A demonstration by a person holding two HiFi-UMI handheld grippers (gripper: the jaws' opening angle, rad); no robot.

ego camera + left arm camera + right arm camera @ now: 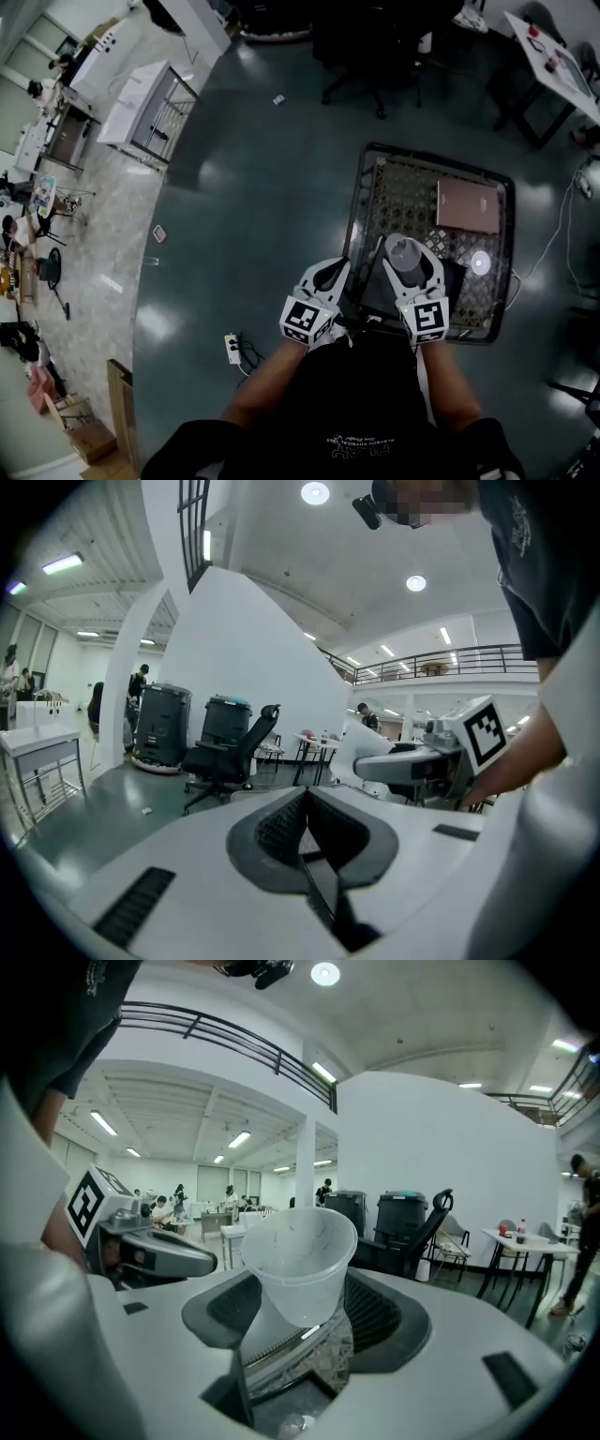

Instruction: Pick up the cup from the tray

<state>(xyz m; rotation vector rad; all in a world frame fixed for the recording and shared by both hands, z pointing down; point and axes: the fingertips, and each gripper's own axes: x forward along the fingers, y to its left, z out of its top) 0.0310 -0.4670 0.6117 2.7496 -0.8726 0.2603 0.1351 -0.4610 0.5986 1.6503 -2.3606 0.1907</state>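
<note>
A translucent plastic cup (406, 253) is held upright above the near part of the black wire tray (361, 187), with my right gripper (410, 246) shut on it. In the right gripper view the cup (298, 1260) stands with its mouth up and its lower part pinched between the jaws of my right gripper (300, 1312). My left gripper (330, 272) hangs just left of the tray's near corner. Seen in its own view, the left gripper (305, 810) has its jaws together with nothing between them.
A pink notebook (468, 206) and a small white disc (481, 262) lie in the tray. A power strip (232, 349) lies on the glossy green floor by my left arm. An office chair (375, 47) and a white table (553, 56) stand farther off.
</note>
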